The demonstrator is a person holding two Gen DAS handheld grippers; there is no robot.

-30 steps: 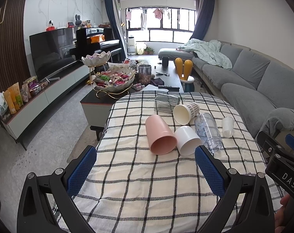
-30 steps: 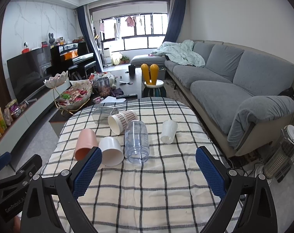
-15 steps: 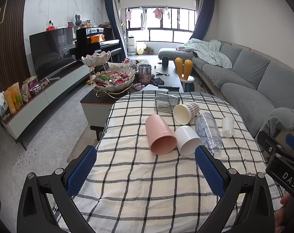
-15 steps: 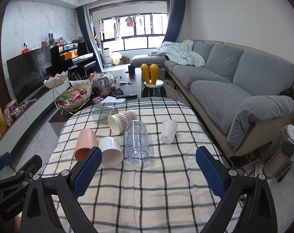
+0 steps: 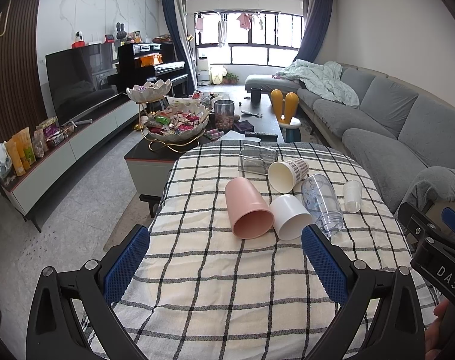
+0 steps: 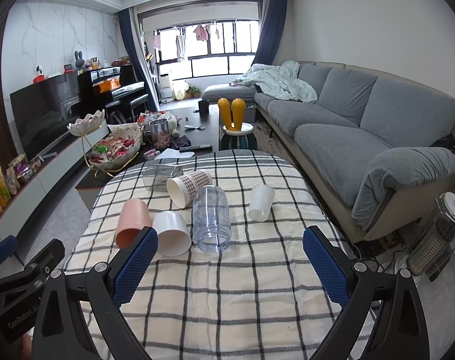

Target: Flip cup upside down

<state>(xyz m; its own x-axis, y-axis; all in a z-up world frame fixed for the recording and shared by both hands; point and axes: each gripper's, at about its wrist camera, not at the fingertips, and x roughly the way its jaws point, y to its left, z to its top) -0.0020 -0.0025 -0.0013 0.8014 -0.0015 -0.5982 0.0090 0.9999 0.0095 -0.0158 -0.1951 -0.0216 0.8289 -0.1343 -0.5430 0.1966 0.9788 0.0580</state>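
Note:
Several cups lie on their sides on a checked tablecloth (image 5: 227, 276): a pink cup (image 5: 247, 208) (image 6: 133, 220), a white cup (image 5: 290, 217) (image 6: 172, 232), a clear plastic cup (image 5: 322, 202) (image 6: 211, 217), a plaid paper cup (image 5: 287, 171) (image 6: 188, 184), a small translucent cup (image 5: 352, 195) (image 6: 261, 202) and a clear square glass (image 5: 257, 159) (image 6: 160, 177). My left gripper (image 5: 226, 265) is open and empty, short of the pink cup. My right gripper (image 6: 230, 265) is open and empty, short of the clear cup.
A coffee table (image 5: 155, 156) with a snack bowl (image 5: 175, 126) stands beyond the table. A grey sofa (image 6: 362, 138) runs along the right, a TV cabinet (image 5: 62, 147) along the left. A heater (image 6: 437, 237) stands on the floor at the right.

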